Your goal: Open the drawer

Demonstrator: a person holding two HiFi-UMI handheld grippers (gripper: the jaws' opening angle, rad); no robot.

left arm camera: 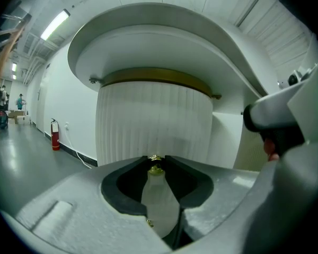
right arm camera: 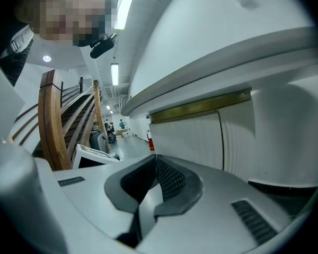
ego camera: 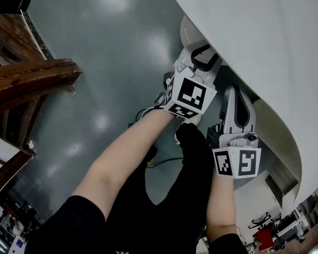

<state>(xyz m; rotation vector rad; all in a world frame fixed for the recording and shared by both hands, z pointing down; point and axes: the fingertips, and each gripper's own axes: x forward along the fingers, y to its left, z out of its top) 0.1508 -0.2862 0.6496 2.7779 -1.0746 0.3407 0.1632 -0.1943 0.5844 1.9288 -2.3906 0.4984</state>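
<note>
Pinching small brass knob (left arm camera: 156, 168), left hand-held gripper (left arm camera: 155, 158) at white counter (left arm camera: 148, 120), right hand-held gripper (right arm camera: 155, 156) closed, empty

Glossy grey floor (ego camera: 106, 46); wooden staircase (ego camera: 26, 83) left, white curved counter (ego camera: 265, 46) right.

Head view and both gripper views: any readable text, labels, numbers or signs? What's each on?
None readable in any view.
Black-and-white marker cube of the left hand-held gripper: square pattern only, no words.
Black-and-white marker cube of the right hand-held gripper: square pattern only.
Red fire extinguisher: any label too small to read.
</note>
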